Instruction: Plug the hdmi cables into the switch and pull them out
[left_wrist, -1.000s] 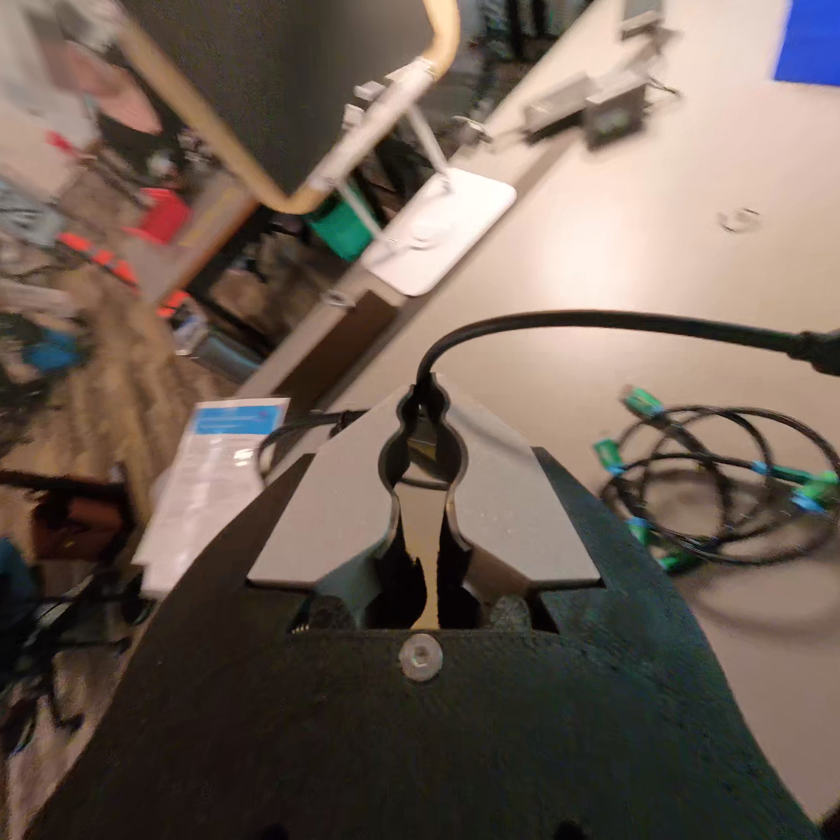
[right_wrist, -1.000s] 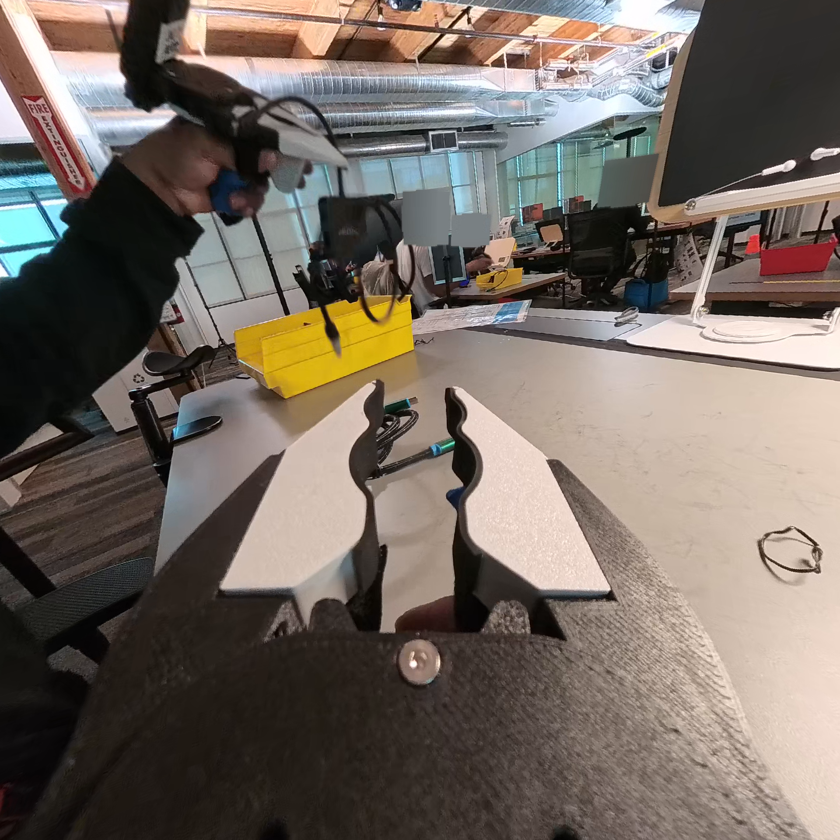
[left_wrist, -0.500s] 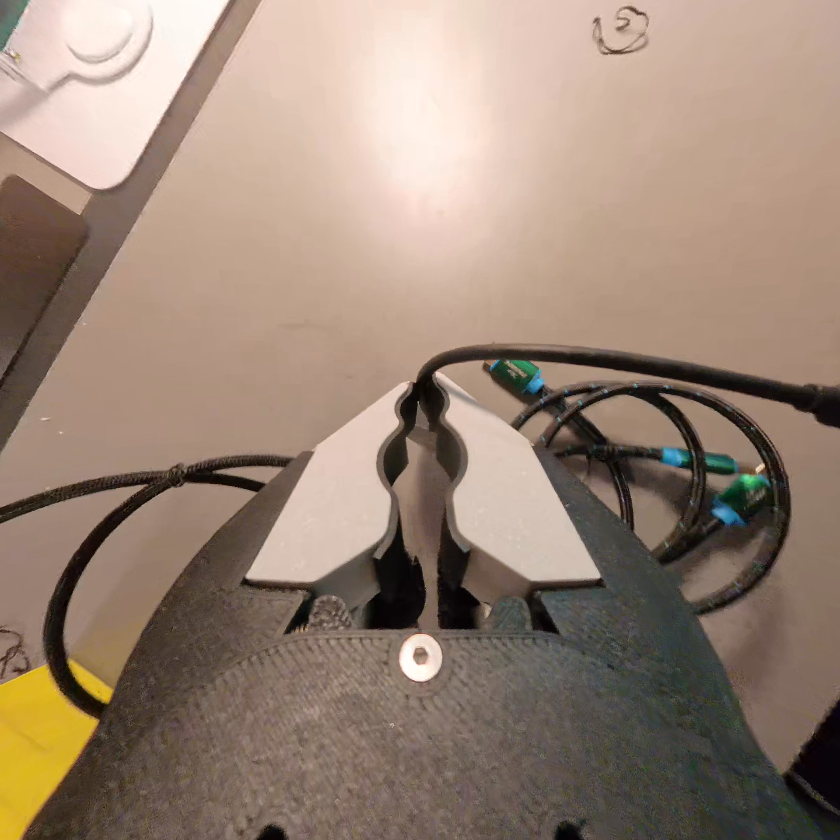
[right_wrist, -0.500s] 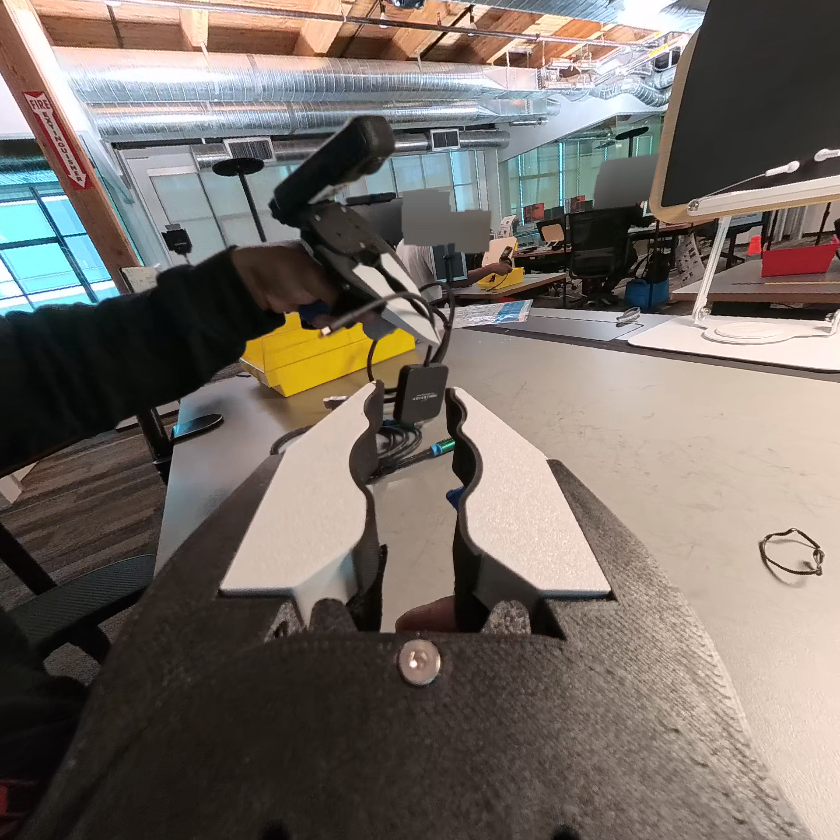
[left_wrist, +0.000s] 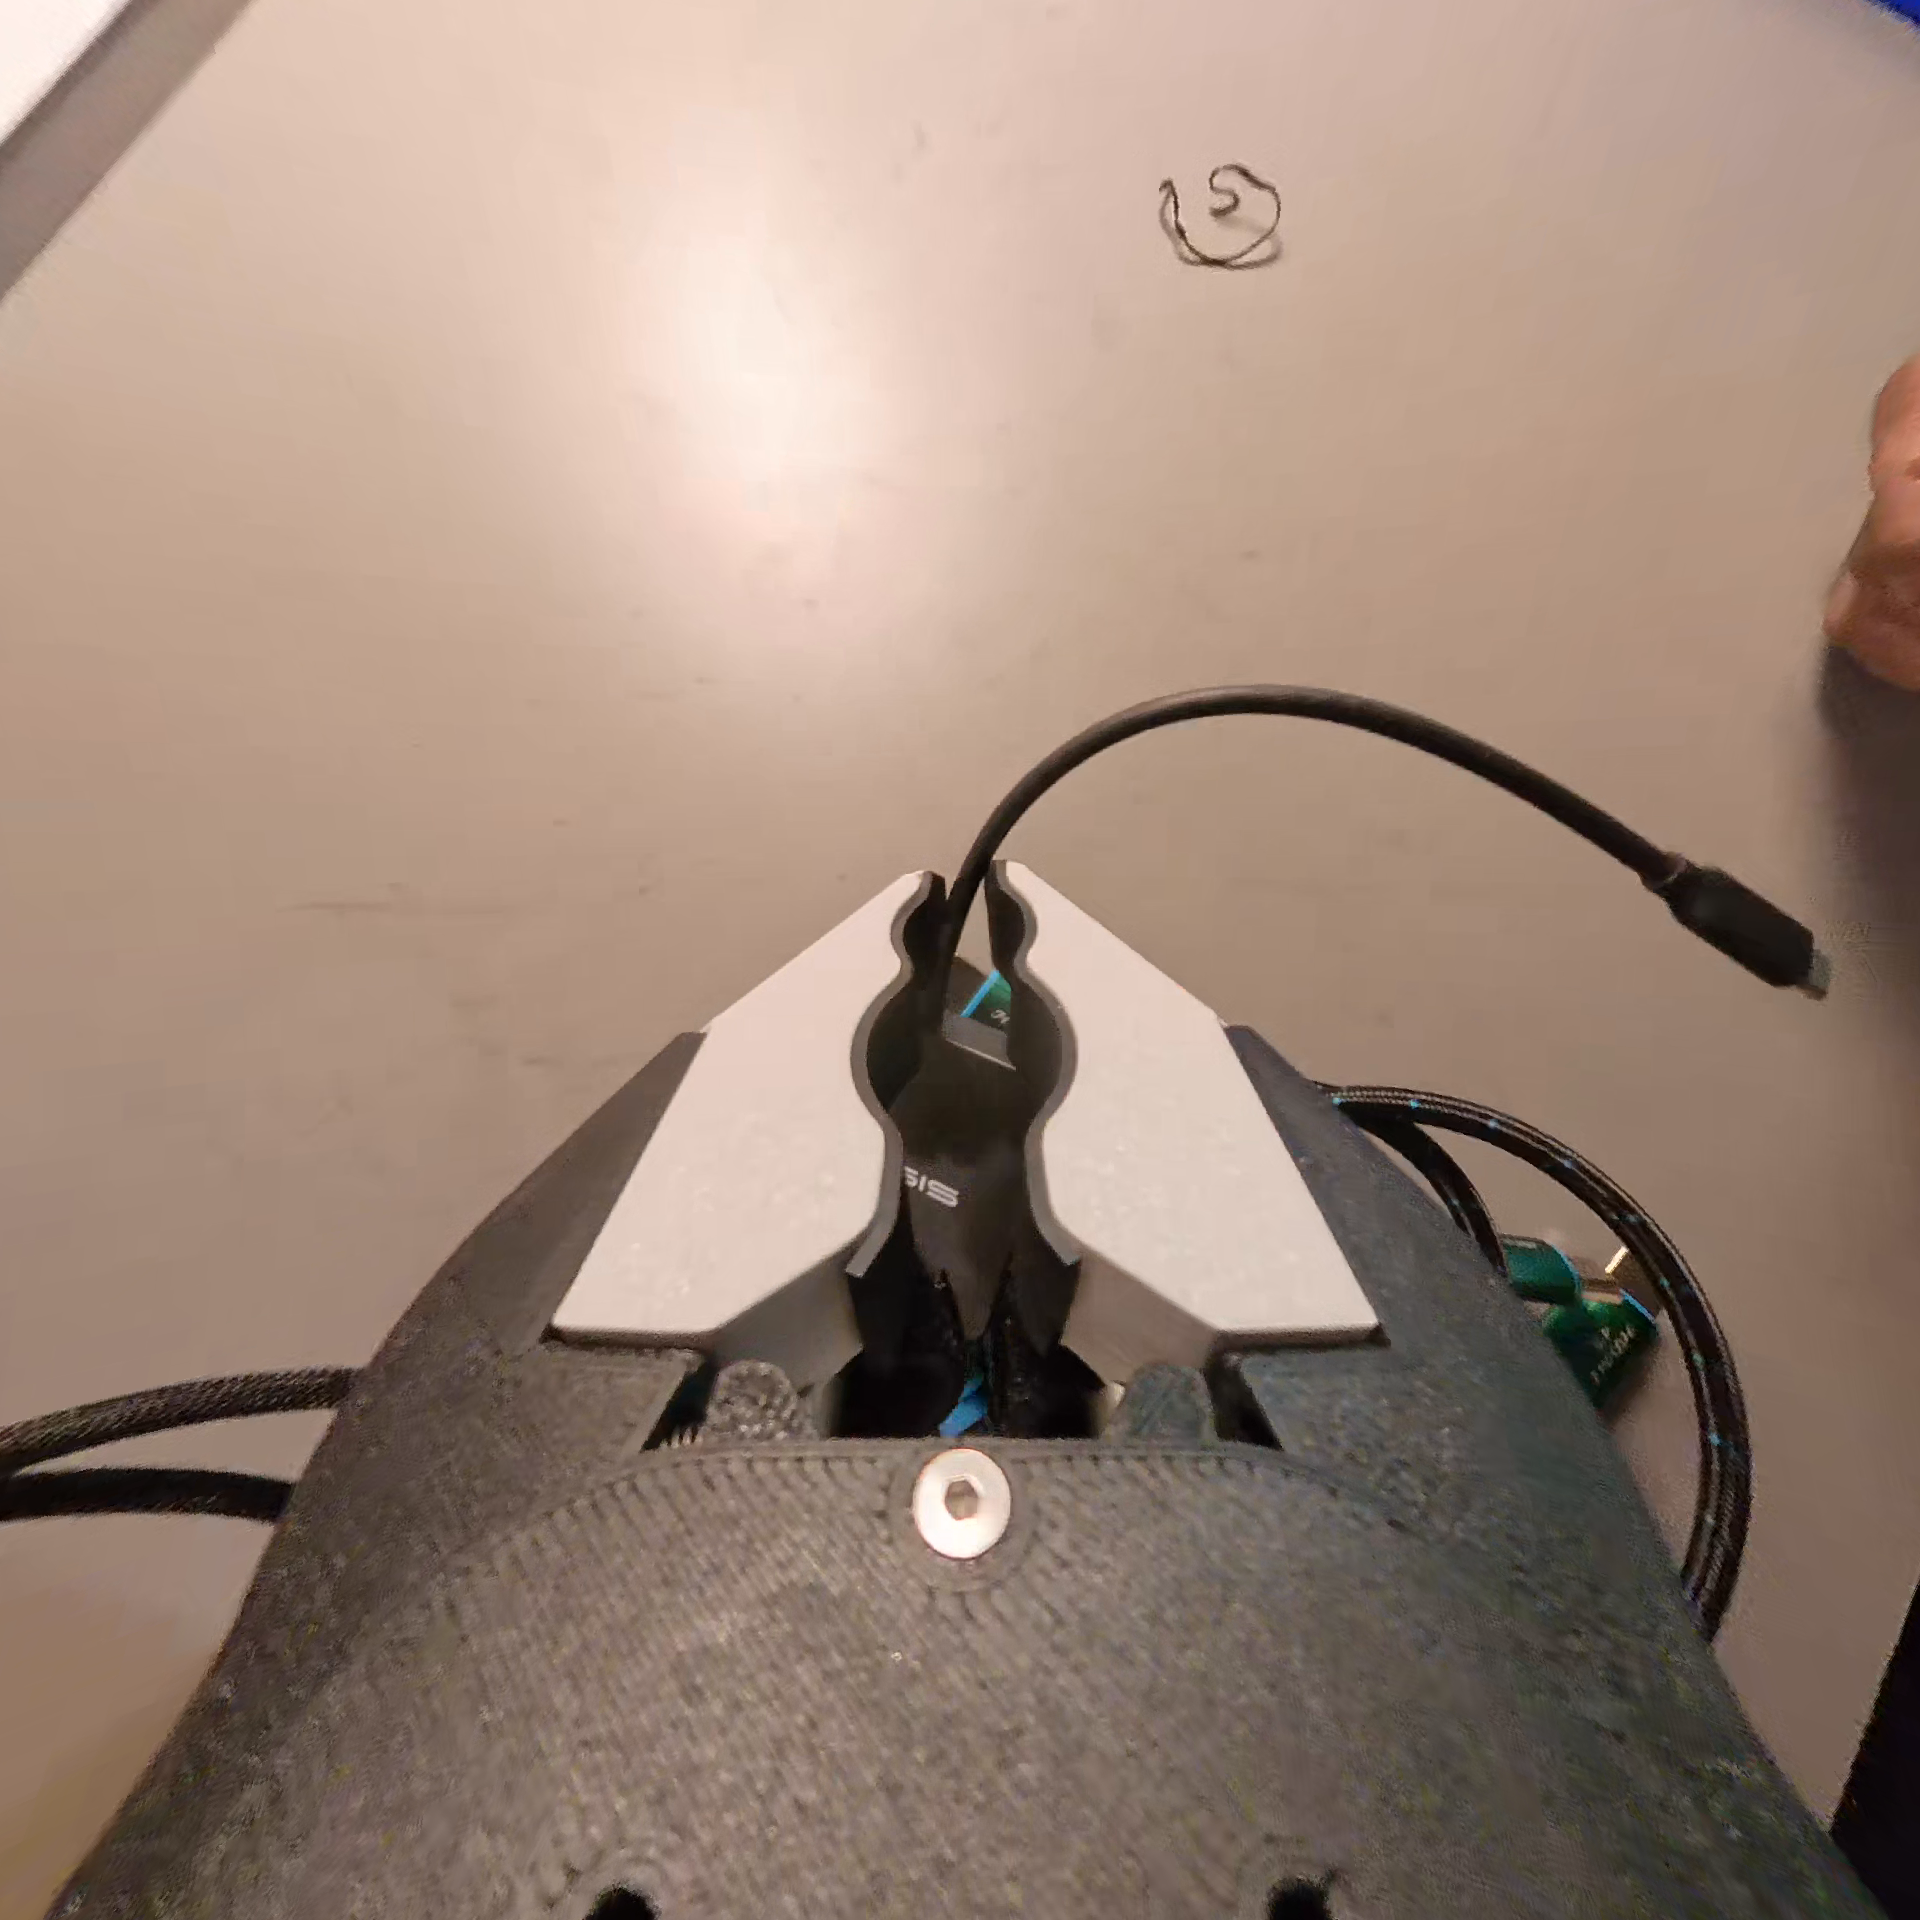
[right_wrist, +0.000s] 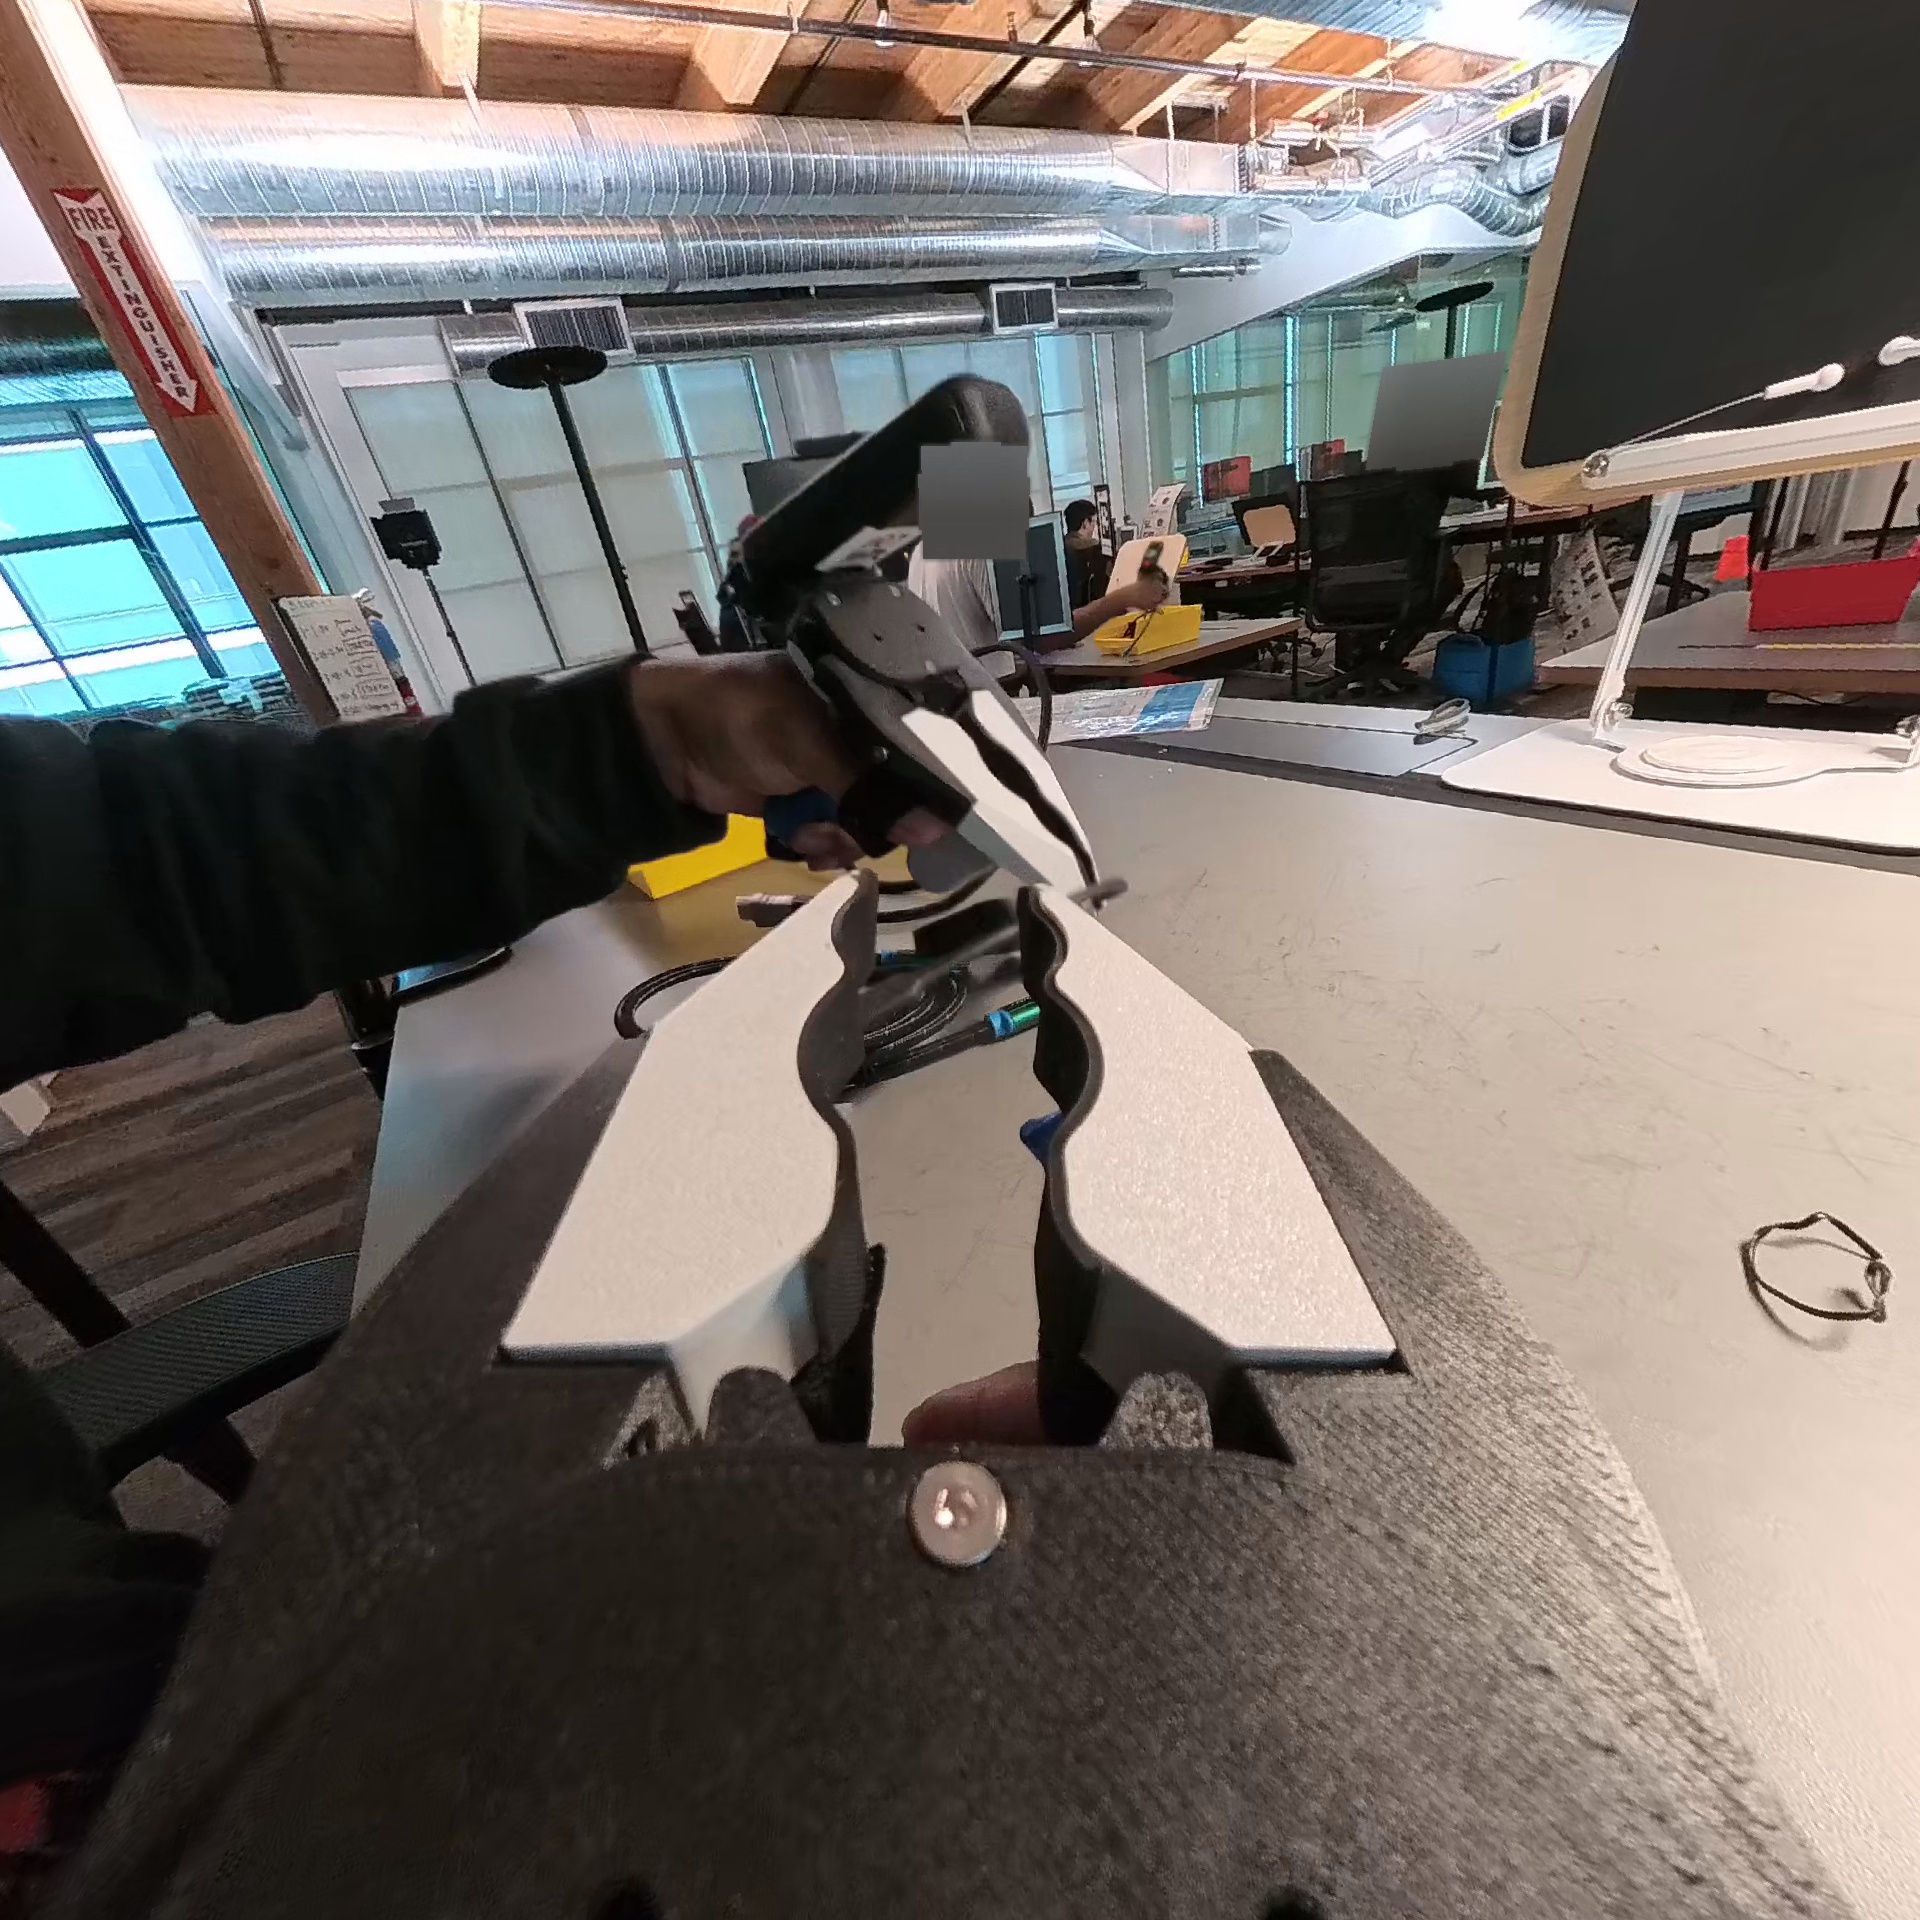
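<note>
My left gripper (left_wrist: 966, 883) points steeply down, its grey fingers (left_wrist: 769, 1164) drawn nearly together at the tips, pinching a thin black lead. My left hand (right_wrist: 748, 748) wraps the grip behind it, dark sleeve (right_wrist: 312, 842) stretched out. My right gripper (right_wrist: 940, 904) lies level, its fingers (right_wrist: 1164, 1153) parted with a clear gap between them.

A small black switch (left_wrist: 961, 1174) sits clamped between the fingers (left_wrist: 769, 1153), its thin pigtail cable (left_wrist: 1299, 717) arching rightward, above black braided hdmi cables (left_wrist: 1455, 1174) with green plugs on the tabletop (left_wrist: 520, 520).
</note>
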